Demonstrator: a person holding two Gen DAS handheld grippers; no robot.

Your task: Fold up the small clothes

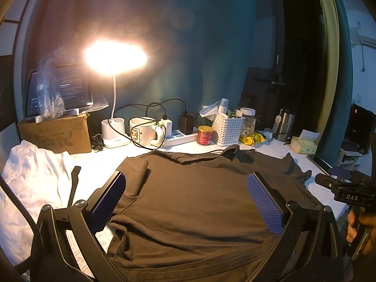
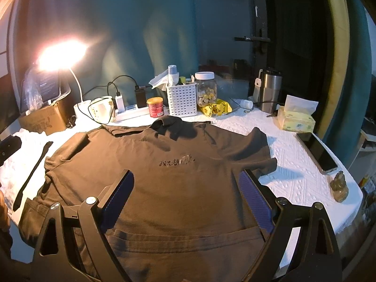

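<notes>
Far left: white garment (image 1: pixel 35 176) crumpled on the white tablecloth (image 2: pixel 293 164), beside a cardboard box (image 1: pixel 56 134) carrying a tablet (image 1: pixel 61 87) and a clear plastic bag (image 1: pixel 48 89). Thin dark strip (image 1: pixel 73 183) lying between the white garment and the shirt.

Back row, next over: lit desk lamp (image 1: pixel 116 57), white mug (image 1: pixel 143 131), power strip (image 1: pixel 181 137) with chargers plugged in, red can (image 1: pixel 205 135), white perforated basket (image 1: pixel 228 128), clear jar with white lid (image 2: pixel 206 89), yellow packet (image 2: pixel 216 109), steel tumbler (image 2: pixel 269 89).

Centre: brown T-shirt (image 2: pixel 164 176) spread flat on the tablecloth, collar toward the back row, printed text on the chest facing up, hem at the near edge. Left sleeve folded in over the body; right sleeve lying out flat.

Left gripper (image 1: pixel 186 192): jaws wide apart, holding nothing, hanging over the left half of the shirt. Contact with the fabric not discernible.

Right gripper (image 2: pixel 186 190): jaws wide apart too, nothing between them, poised over the lower middle of the shirt, print just beyond the fingertips. Also visible at the right edge of the left wrist view, held in a hand (image 1: pixel 359 232).

Right side: tissue box (image 2: pixel 296 117), phone (image 2: pixel 317 152) lying near the table edge, small figurine (image 2: pixel 339 186) just past it.
</notes>
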